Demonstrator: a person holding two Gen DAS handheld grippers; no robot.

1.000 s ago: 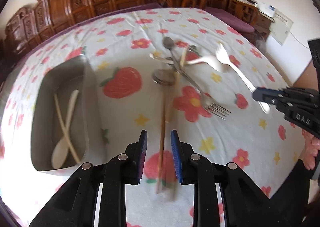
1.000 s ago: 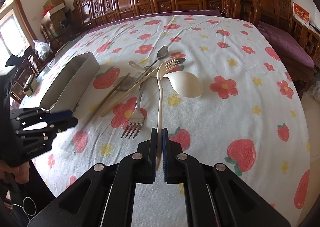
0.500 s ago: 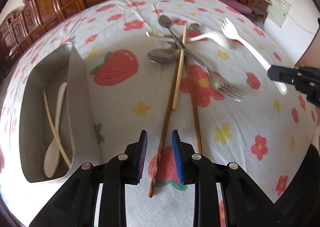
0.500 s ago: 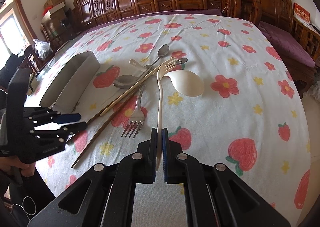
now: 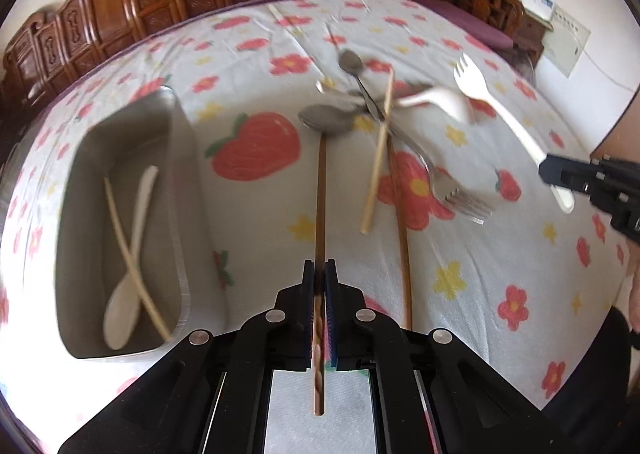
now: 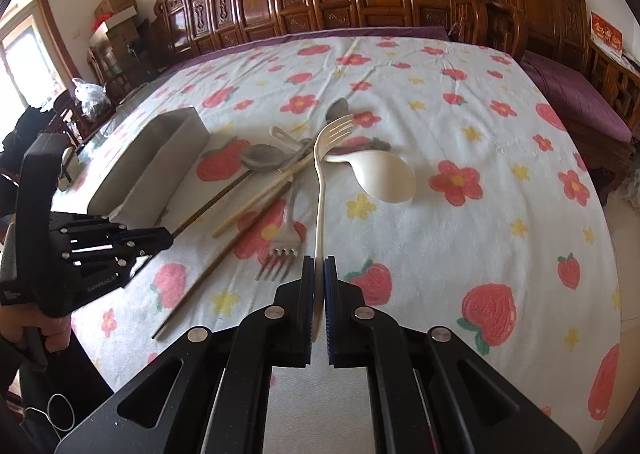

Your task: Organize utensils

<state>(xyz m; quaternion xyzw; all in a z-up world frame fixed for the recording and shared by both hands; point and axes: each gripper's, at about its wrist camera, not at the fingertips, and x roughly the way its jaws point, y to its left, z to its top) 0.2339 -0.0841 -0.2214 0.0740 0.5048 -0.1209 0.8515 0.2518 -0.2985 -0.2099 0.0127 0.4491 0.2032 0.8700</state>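
The left gripper is clamped on the near end of a dark wooden chopstick — its pads are pressed flat against the thin shaft, and the stick's far tip is seen lying at a grey metal spoon in the pile. The low grip near the end is judged to let the stick be drawn clear of the tangle lengthwise. The right gripper is closed on the handle of a white plastic fork, whose tines rest far off over the heap beside a white ladle-like spoon.

On the strawberry-print cloth a pale chopstick, a second dark chopstick and a metal fork are crossed between the two grippers. At the left a metal tray is set — a white spoon and a pale stick are already crossed inside it, so it is judged to be the collecting place.
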